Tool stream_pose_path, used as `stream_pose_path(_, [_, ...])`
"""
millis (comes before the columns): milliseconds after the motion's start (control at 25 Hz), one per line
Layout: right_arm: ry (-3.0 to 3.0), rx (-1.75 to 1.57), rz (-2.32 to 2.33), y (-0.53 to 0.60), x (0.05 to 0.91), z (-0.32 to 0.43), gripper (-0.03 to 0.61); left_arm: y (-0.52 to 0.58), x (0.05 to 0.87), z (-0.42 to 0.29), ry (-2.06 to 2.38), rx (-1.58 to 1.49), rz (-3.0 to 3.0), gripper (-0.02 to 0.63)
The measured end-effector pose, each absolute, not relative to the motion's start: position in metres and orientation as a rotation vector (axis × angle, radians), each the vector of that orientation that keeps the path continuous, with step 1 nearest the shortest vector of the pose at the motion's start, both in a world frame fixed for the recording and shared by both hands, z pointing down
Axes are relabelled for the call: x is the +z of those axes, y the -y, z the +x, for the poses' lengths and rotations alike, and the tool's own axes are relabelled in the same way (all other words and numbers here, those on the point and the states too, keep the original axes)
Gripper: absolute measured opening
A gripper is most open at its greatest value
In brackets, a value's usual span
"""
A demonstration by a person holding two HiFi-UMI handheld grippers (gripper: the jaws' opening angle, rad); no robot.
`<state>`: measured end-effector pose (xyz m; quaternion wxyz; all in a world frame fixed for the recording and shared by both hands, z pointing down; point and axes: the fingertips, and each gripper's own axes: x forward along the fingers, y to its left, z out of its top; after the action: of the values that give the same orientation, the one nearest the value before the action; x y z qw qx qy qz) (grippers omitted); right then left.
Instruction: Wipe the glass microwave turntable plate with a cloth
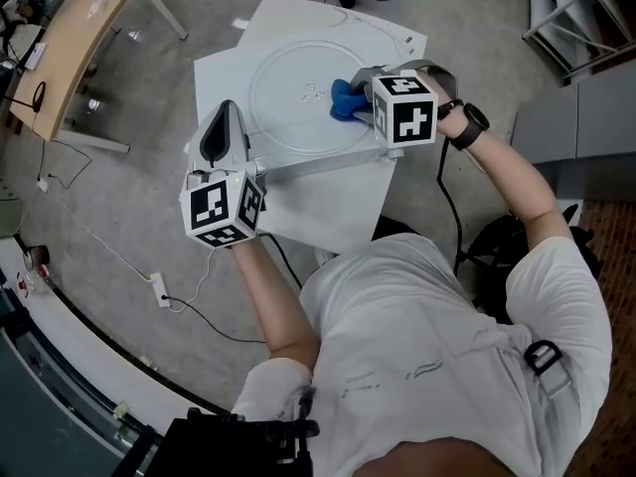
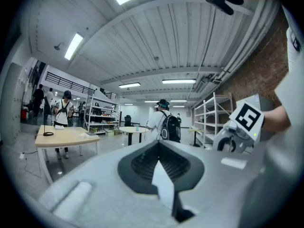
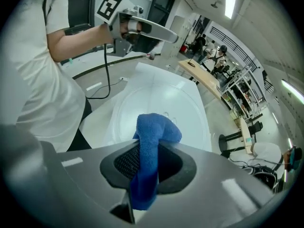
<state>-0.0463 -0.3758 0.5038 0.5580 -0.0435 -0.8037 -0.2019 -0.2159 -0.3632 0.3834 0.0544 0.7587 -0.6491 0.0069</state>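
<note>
The clear glass turntable plate (image 1: pixel 288 107) lies flat on a white table (image 1: pixel 318 202), and the right gripper view shows the plate (image 3: pixel 142 96) just ahead of the jaws. My right gripper (image 1: pixel 364 101) is shut on a blue cloth (image 1: pixel 348 97) whose bunched end rests on the plate's right part. That cloth (image 3: pixel 151 141) runs up between the jaws of the right gripper (image 3: pixel 148 152). My left gripper (image 1: pixel 227 117) hovers at the table's left edge, beside the plate's rim. The left gripper (image 2: pixel 161 161) points out level into the room, jaws shut with nothing seen between them.
A wooden desk (image 1: pixel 75 38) stands at the far left, with cables and a power strip (image 1: pixel 159 288) on the floor. Metal shelving (image 1: pixel 581 8) is at the top right. A person with a backpack (image 2: pixel 164 125) and round tables stand across the room.
</note>
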Motion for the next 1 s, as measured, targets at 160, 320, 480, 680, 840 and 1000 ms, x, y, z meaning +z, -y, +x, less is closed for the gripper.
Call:
stream_pose_path(160, [1.913,-0.517,-0.202,0.354,0.506,-0.075,0.072,0.36,0.382,-0.222,1.992,0.022,2.288,0.003])
stream_pose_path(320, [1.936,-0.568,-0.232,0.356,0.507,-0.117,0.072,0.357,0.38,-0.228,2.011,0.032,2.281,0.003])
stream_pose_path(480, [1.929,-0.63,-0.191,0.38,0.508,-0.149,0.072,0.354,0.38,-0.235,2.026,0.047,2.267,0.003])
stream_pose_path(680, [1.913,-0.655,-0.088,0.426,0.511,-0.164,0.072,0.355,0.38,-0.234,2.022,0.054,2.274,0.003])
stream_pose_path(840, [1.875,-0.639,0.063,0.468,0.513,-0.142,0.072,0.357,0.379,-0.233,2.016,0.043,2.281,0.003])
stream_pose_path(1000, [1.802,-0.61,0.124,0.482,0.513,-0.094,0.072,0.361,0.38,-0.224,1.99,0.034,2.303,0.003])
